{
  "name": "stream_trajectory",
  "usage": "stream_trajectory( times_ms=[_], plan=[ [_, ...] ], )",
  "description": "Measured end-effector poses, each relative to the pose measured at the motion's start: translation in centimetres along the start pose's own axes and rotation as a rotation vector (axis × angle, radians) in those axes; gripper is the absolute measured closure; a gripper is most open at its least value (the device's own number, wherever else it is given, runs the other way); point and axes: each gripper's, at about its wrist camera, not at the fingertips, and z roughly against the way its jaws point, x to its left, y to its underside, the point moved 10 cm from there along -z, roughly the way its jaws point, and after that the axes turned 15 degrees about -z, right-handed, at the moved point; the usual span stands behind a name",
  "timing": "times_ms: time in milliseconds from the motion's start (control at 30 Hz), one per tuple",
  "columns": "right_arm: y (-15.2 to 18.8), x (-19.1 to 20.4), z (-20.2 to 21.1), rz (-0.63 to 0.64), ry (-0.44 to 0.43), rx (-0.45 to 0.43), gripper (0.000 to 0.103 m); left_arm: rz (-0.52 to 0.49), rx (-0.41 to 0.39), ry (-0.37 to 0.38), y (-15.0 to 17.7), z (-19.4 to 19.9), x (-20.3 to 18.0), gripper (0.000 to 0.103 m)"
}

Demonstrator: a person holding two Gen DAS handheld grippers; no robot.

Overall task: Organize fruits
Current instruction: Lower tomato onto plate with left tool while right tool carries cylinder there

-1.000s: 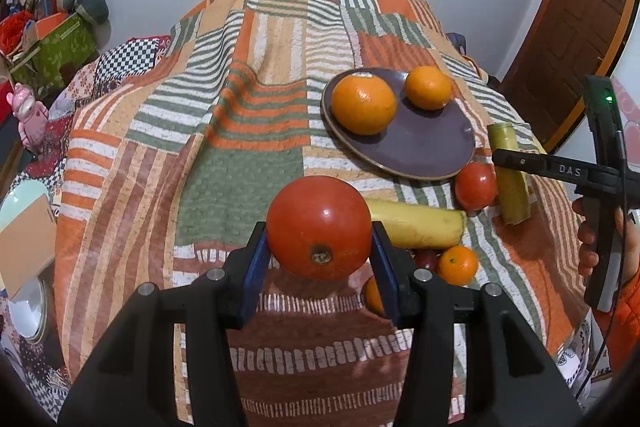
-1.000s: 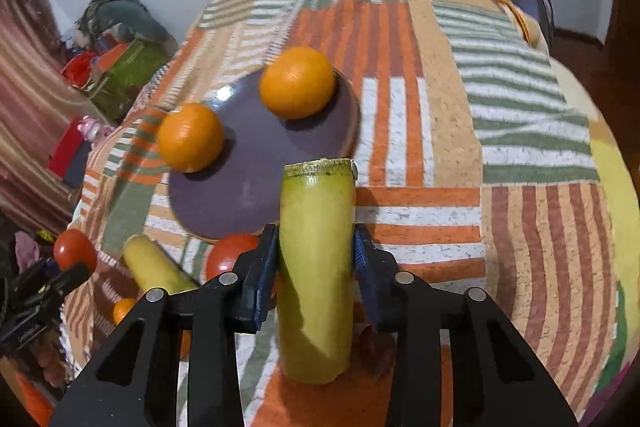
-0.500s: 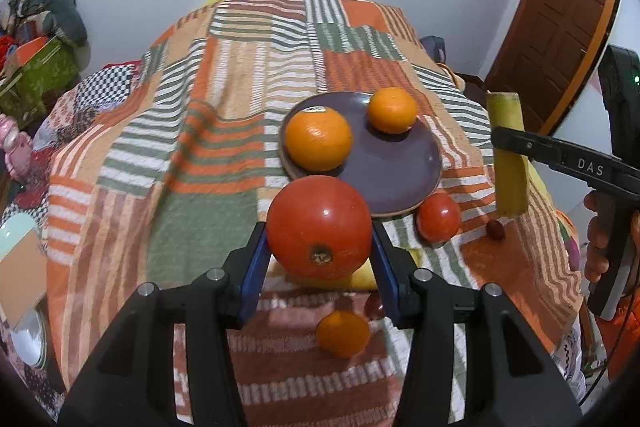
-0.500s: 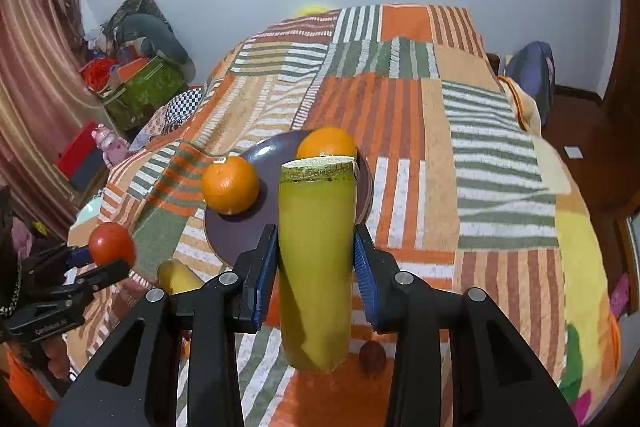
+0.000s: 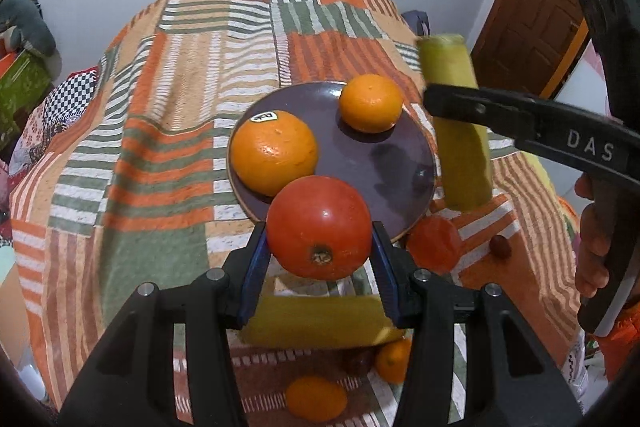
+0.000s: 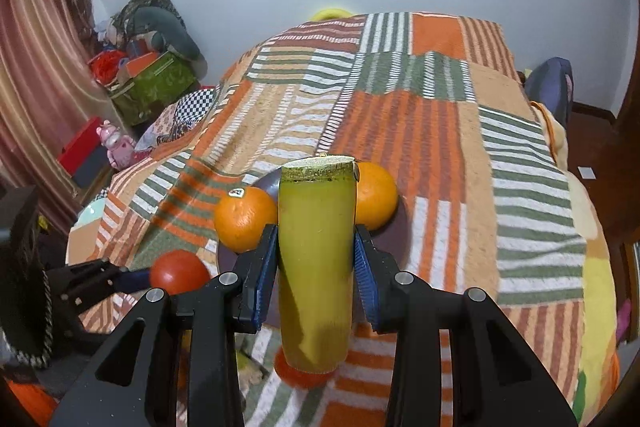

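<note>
- Left wrist view: the left gripper [image 5: 319, 251] clamps a red tomato [image 5: 319, 227] between its blue pads, jaws narrowed to the fruit's width.
- The tomato hangs over the near rim of a dark plate [image 5: 384, 163] that lies on a striped blanket [image 5: 160, 131].
- Two oranges rest on the plate: a large orange [image 5: 274, 158] with a sticker at the left, a small orange [image 5: 370, 103] toward the far side.
- A yellow-green cane piece [image 5: 460, 123] stands upright just right of the plate, gripped across its middle by the right gripper [image 5: 452, 105].
- A second tomato [image 5: 434, 241] and a small dark fruit [image 5: 500, 247] lie on the blanket near the plate's right edge.
- A yellow piece [image 5: 316, 321] lies under the left gripper, with two small oranges [image 5: 316, 398] nearer the camera.
- Right wrist view: the right gripper [image 6: 315, 263] holds the cane piece [image 6: 316, 263] upright, jaws closed on its sides.
- Both oranges [image 6: 244, 223] show behind the cane piece; the plate [image 6: 394, 243] is mostly hidden.
- The left gripper [image 6: 140, 277] holds the tomato [image 6: 179, 271] at the left.
</note>
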Motion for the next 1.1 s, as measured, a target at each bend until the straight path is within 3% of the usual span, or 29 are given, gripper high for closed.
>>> stream_trajectory(
  times_ms=[133,500,767,1100],
  plan=[
    [0.1,0.7,-1.7,0.012,0.002,0.024,0.069,0.028,0.031,0.040,0.1,-1.5,0.2,0.054],
    [1.6,0.5,-5.9,0.005,0.023,0.122,0.069,0.029,0.081,0.036,0.0,-3.8,1.3,0.054],
    [1.6,0.8,-7.1,0.021,0.040,0.148,0.069,0.062,0.099,0.052,0.0,-4.6,1.6,0.054],
    [2.0,0.6,-7.8,0.019,0.051,0.184,0.067,0.038,0.074,0.006,-0.5,-4.1,2.0,0.040]
  ],
)
